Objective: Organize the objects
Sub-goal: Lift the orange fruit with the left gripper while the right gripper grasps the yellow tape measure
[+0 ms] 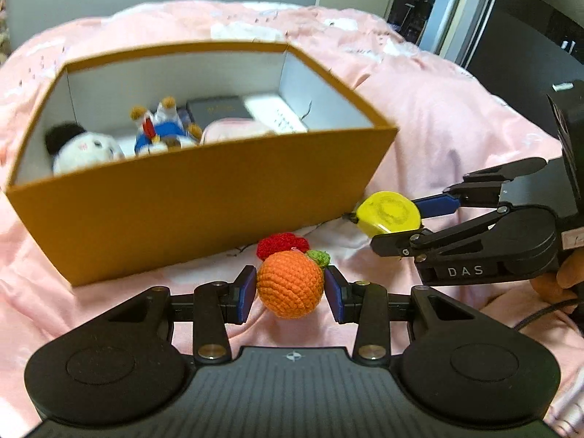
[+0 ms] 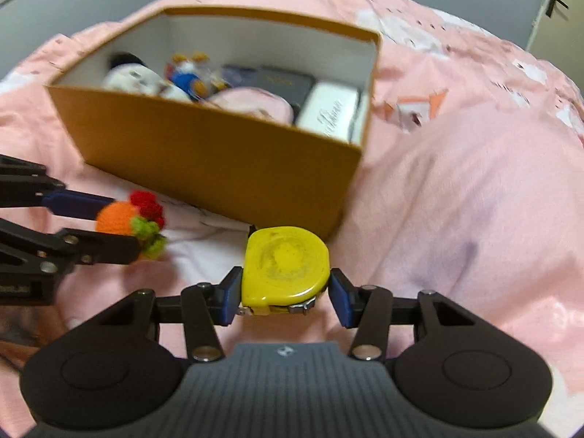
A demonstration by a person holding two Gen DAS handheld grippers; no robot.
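My left hand-held gripper [image 1: 290,294] is clamped on a crocheted orange [image 1: 290,284], its blue pads pressing the soft ball from both sides, with a red crocheted piece [image 1: 283,244] and a green leaf hanging off its far side. The yarn squashes easily, so I judge it could squirm out if I swing it quickly, and the dangling red piece could snag on the near wall of the orange cardboard box [image 1: 204,211] just ahead. My right hand-held gripper [image 2: 286,294] is clamped on a yellow tape measure [image 2: 286,266] by its smooth curved edges; that hard, rounded shell could pivot or slip between the pads, and its metal tab pokes out toward me. Both hand-held grippers point steeply downward over the pink bedspread [image 2: 456,200], side by side, close enough to bump each other if both go for the box together. Beyond them the box stands open, already holding plush toys [image 1: 87,149], a dark case and a white case, leaving little free floor.
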